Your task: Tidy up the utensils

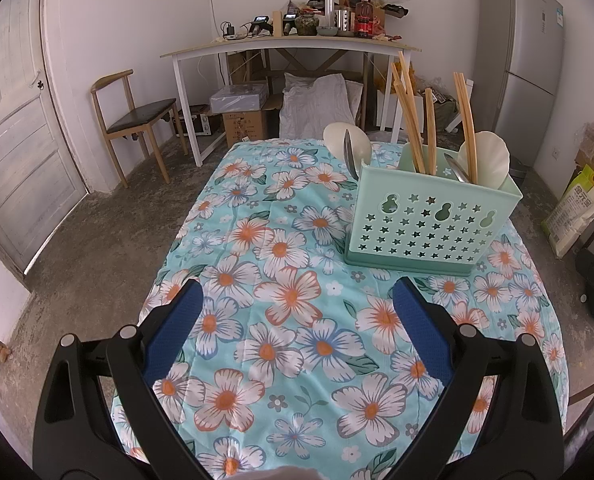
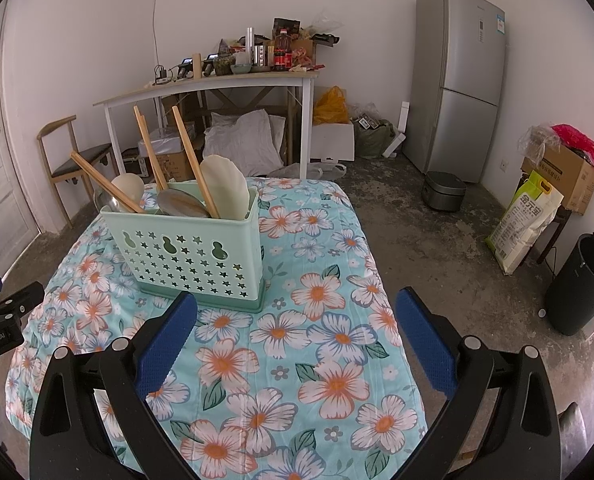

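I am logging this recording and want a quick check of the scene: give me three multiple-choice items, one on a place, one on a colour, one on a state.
1. Where does the utensil holder stand?
A. on the floral tablecloth
B. on the chair
C. on the floor

2. What colour are the pads on the fingers?
A. red
B. blue
C. yellow

3. How are the left gripper and right gripper?
A. both shut on chopsticks
B. one open, one shut
C. both open and empty

Answers: 1 A, its base rests on the floral tablecloth. 2 B, the pads are blue in both wrist views. 3 C, only cloth shows between the spread fingers, and the chopsticks stand in the holder.
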A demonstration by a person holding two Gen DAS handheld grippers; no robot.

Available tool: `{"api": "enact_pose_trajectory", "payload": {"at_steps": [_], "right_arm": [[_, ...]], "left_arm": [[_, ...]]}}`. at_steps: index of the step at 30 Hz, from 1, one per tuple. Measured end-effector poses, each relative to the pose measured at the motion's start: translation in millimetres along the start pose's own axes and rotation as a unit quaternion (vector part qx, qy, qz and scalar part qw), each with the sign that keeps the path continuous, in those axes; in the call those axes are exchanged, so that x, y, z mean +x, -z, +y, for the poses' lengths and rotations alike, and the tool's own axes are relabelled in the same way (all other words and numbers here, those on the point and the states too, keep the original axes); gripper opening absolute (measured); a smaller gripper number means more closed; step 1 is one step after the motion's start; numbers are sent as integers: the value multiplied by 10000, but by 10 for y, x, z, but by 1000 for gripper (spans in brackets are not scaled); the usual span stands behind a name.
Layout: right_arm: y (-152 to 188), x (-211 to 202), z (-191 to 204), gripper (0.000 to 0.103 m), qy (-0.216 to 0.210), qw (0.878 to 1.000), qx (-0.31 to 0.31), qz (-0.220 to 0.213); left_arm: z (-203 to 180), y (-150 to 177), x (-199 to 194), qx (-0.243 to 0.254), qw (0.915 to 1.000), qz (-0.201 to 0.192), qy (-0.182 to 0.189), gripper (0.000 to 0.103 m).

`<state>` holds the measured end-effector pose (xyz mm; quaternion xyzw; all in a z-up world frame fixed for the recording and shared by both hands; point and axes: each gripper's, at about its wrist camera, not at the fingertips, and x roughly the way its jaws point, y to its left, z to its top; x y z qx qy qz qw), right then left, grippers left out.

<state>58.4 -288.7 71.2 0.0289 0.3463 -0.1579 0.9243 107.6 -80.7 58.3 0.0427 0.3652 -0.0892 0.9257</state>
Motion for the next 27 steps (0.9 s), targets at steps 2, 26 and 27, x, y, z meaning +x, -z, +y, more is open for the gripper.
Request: {"api": "enact_pose_trajectory", "payload": {"at_steps": [2,26,27], "right_arm": [[-7,3,3,97,4,10000,-2,-2],[-4,1,3,97,-2,10000,-2,-6],[-4,-1,1,97,-2,10000,0,-3]], "left_arm": [[-4,-3,6,5,10000,1,2,92],[-16,-17,16,-20,10000,13,12,92],[-20,-17,17,-19,10000,16,16,92]]}}
